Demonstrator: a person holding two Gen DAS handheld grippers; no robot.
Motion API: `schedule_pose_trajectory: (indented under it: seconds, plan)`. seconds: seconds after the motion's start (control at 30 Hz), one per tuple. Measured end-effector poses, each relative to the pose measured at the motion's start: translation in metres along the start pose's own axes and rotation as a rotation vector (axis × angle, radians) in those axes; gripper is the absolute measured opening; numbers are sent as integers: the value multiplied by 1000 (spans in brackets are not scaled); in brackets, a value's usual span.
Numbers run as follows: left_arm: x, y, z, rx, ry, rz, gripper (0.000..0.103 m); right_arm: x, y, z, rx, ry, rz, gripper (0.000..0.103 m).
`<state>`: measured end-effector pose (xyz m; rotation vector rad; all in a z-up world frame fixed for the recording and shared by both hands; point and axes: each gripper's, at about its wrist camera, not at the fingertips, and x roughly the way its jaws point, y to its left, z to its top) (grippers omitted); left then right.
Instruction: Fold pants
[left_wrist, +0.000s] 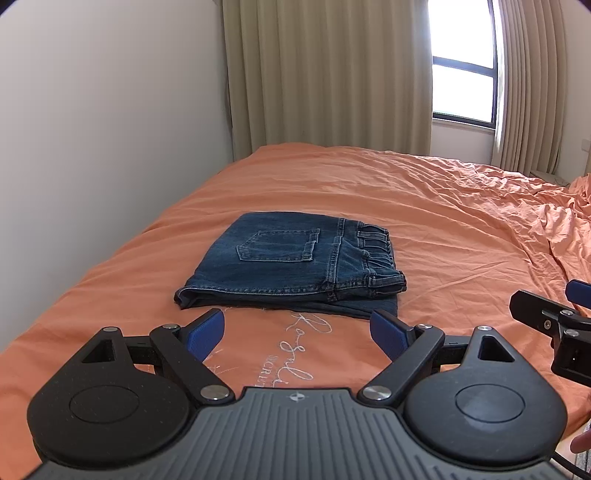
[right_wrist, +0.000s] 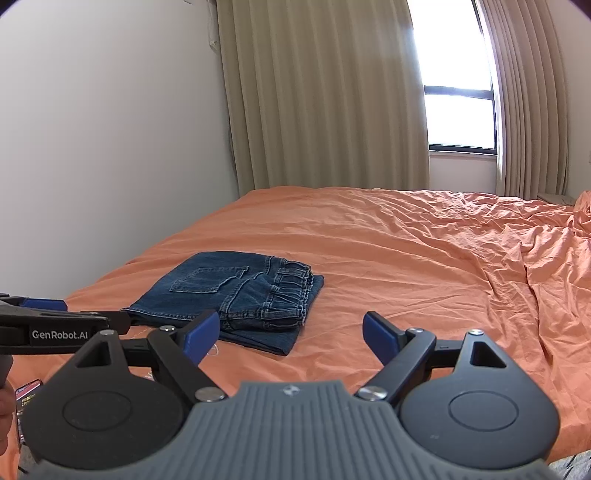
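A pair of dark blue jeans (left_wrist: 291, 266) lies folded into a compact rectangle on the orange bedspread (left_wrist: 424, 206), back pocket up, waistband to the right. It also shows in the right wrist view (right_wrist: 236, 291). My left gripper (left_wrist: 297, 325) is open and empty, just short of the jeans' near edge. My right gripper (right_wrist: 290, 328) is open and empty, above the bed to the right of the jeans. Part of the right gripper shows at the right edge of the left wrist view (left_wrist: 554, 317); part of the left gripper shows at the left of the right wrist view (right_wrist: 62, 325).
A white wall (left_wrist: 110, 129) runs along the bed's left side. Beige curtains (left_wrist: 332, 74) and a window (left_wrist: 461, 62) stand behind the bed. The bedspread is wrinkled on the right (right_wrist: 517, 266). A phone (right_wrist: 27, 397) shows at the lower left.
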<state>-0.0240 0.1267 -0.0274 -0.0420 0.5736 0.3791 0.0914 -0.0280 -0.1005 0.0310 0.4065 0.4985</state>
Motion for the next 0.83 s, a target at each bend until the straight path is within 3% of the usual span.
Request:
schedule_pose_trajectory:
  seconds: [0.83]
  plan:
    - [-5, -1, 1, 4, -14, -27, 103, -2, 1, 0, -12, 7, 3, 81]
